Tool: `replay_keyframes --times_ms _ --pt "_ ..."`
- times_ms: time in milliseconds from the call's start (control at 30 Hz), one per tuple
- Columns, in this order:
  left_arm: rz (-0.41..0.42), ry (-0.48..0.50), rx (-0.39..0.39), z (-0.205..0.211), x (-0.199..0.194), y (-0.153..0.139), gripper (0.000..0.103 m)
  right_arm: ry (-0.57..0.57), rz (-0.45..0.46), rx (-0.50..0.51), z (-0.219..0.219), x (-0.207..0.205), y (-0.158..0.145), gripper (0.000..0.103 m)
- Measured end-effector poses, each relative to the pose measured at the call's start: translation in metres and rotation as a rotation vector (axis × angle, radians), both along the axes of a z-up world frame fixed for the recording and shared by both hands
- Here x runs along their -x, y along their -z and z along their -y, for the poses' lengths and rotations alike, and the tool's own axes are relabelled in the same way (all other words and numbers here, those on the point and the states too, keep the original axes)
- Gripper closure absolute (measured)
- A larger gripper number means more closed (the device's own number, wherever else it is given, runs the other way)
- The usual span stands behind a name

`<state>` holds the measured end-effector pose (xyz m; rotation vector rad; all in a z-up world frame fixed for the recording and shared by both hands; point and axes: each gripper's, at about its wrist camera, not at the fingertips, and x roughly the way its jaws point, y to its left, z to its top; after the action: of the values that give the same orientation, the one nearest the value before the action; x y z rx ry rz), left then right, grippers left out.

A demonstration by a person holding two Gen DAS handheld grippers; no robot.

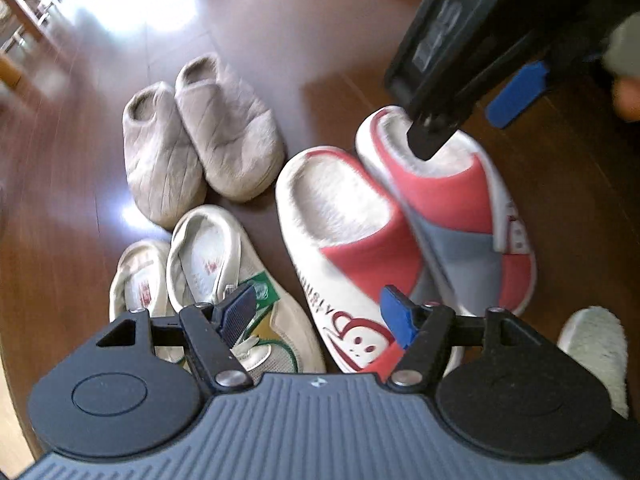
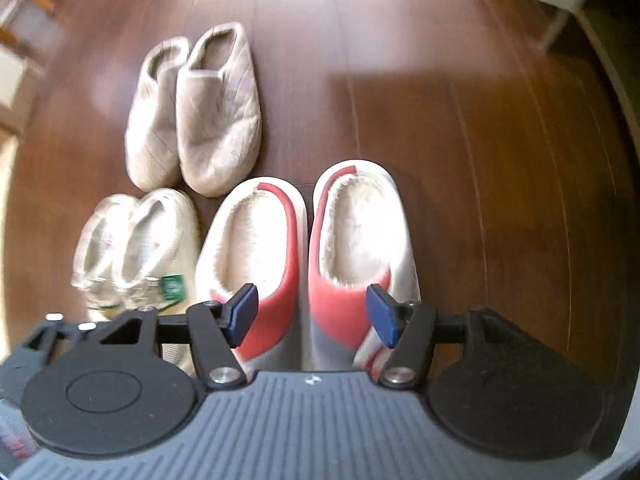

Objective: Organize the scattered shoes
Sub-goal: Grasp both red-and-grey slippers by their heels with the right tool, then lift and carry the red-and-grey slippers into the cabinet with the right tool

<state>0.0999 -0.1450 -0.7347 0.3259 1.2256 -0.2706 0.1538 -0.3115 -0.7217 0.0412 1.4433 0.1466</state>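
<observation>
Likely light and squashy to handle: pair of red, white and grey open-back slippers with fleecy lining (image 2: 304, 264), low centre of the right wrist frame on dark glossy wood-plank floor (image 2: 460, 140), best pinched across a firm padded side wall or heel rim, not the limp fleece. Beside them, upper left, pair of beige quilted fabric slippers (image 2: 196, 108), soft and floppy; lower left, pair of cream canvas sneakers with green tongue tags (image 2: 140, 248), stiffer. Right gripper (image 2: 312, 314) above the red pair and left gripper (image 1: 320, 316), jaws spread on both, pinching nothing.
</observation>
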Motion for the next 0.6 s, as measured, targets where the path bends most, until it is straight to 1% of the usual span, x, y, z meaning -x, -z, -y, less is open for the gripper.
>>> replay_keyframes --times_ms 67,100,167,233,267,333,400,467,500,533,600 --pt "0.004 0.002 0.013 -0.003 0.005 0.012 0.034 -0.023 -0.001 0.017 -0.010 -0.005 0.020 0.045" --pt "-0.001 0.006 0.018 -0.003 0.008 0.016 0.034 -0.030 -0.011 0.028 -0.014 -0.008 0.032 0.042" --pt "-0.009 0.015 0.026 0.000 0.014 0.024 0.034 -0.035 -0.032 0.035 -0.014 -0.010 0.044 0.041" --pt "-0.019 0.022 0.027 0.002 0.019 0.035 0.034 -0.026 -0.090 0.025 -0.013 -0.011 0.060 0.040" --pt "-0.027 0.026 0.021 0.005 0.023 0.043 0.034 -0.029 -0.105 0.027 -0.011 -0.007 0.062 0.040" --pt "-0.027 0.027 0.015 0.008 0.027 0.049 0.033 -0.050 -0.145 0.046 -0.018 -0.004 0.078 0.040" --pt "-0.013 0.018 0.013 0.009 0.030 0.052 0.032 -0.067 -0.170 0.072 -0.022 -0.006 0.087 0.040" --pt "-0.003 0.010 0.012 0.009 0.031 0.052 0.032 -0.079 -0.178 0.107 -0.028 -0.006 0.095 0.047" --pt "-0.003 0.013 0.011 0.009 0.031 0.051 0.032 -0.075 -0.177 0.117 -0.032 -0.005 0.101 0.060" --pt "-0.004 0.017 0.008 0.009 0.031 0.050 0.032 -0.054 -0.180 0.109 -0.033 -0.004 0.106 0.062" --pt "-0.013 0.033 -0.007 0.011 0.031 0.047 0.033 -0.028 -0.173 0.102 -0.033 -0.002 0.101 0.077"
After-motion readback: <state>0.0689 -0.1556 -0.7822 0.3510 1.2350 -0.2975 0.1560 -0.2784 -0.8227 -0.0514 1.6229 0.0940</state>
